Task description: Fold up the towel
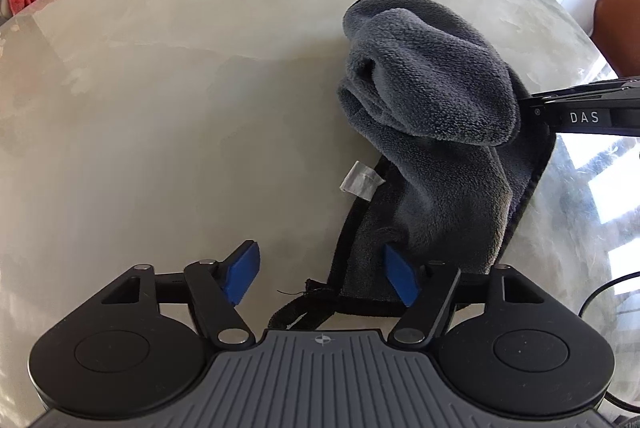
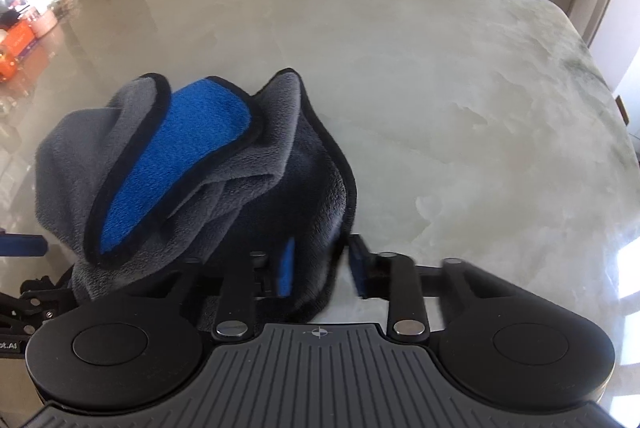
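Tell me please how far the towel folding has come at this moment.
Nothing looks folded yet: the towel lies in a crumpled heap on the table. In hand: the right gripper seems to pinch its dark edge; the left gripper stands open over a near corner. Still to do: spread it flat, then make every fold.

The towel [image 1: 436,100] is a plush grey cloth edged in black binding, its other face bright blue [image 2: 176,164] where one corner is turned over. It lies crumpled in a loose heap on the desk [image 1: 180,88], bunched into rounded folds that rise at the far end and flatten toward the near end. In the left wrist view a small white label [image 1: 362,179] sticks out from its left edge, and a black hanging loop [image 1: 300,312] trails from its near corner onto the desk.
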Motion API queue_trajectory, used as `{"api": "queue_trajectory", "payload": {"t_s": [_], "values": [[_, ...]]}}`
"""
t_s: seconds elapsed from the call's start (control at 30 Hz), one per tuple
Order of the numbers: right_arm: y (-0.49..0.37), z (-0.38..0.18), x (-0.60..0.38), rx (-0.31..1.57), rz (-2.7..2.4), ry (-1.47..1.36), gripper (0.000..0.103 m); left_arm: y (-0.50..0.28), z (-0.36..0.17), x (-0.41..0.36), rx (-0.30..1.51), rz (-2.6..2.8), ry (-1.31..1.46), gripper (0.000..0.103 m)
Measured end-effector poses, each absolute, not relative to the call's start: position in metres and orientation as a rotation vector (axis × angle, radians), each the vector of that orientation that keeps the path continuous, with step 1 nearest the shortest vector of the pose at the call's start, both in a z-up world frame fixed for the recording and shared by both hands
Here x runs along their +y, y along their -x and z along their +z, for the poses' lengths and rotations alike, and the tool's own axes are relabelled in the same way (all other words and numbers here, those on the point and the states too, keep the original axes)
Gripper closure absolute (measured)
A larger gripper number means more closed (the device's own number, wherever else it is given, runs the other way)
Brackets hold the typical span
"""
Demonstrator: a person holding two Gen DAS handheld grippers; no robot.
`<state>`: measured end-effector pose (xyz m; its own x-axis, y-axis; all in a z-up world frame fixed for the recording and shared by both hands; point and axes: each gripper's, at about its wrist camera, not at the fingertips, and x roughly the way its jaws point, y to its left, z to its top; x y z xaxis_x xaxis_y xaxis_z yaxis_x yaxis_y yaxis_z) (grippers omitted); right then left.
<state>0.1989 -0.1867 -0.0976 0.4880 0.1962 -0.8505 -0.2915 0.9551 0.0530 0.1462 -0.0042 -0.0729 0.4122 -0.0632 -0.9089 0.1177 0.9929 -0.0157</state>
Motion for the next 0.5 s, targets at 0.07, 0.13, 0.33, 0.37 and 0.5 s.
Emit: {"api": "queue_trajectory", "payload": {"t_s": [0.07,0.13,0.33,0.37,0.5], "values": [[-0.194,-0.096,-0.187,1.011,0.321,0.091,0.092,-0.145,-0.07,-0.006,1.133,-0.138,-0.054,0.063],[-0.189,-0.092,-0.188,0.994,0.331,0.085,0.093,-0.145,-0.068,-0.006,1.136,-0.178,-0.037,0.092],[-0.18,-0.075,-0.202,0.947,0.349,0.027,0.094,-0.137,-0.063,-0.002,1.132,-0.217,0.008,0.097],[-0.179,-0.073,-0.204,0.942,0.349,0.022,0.094,-0.136,-0.064,0.001,1.133,-0.22,0.022,0.098],[-0.175,-0.066,-0.213,0.926,0.341,0.005,0.094,-0.124,-0.067,-0.001,1.128,-0.22,0.029,0.099]]}}
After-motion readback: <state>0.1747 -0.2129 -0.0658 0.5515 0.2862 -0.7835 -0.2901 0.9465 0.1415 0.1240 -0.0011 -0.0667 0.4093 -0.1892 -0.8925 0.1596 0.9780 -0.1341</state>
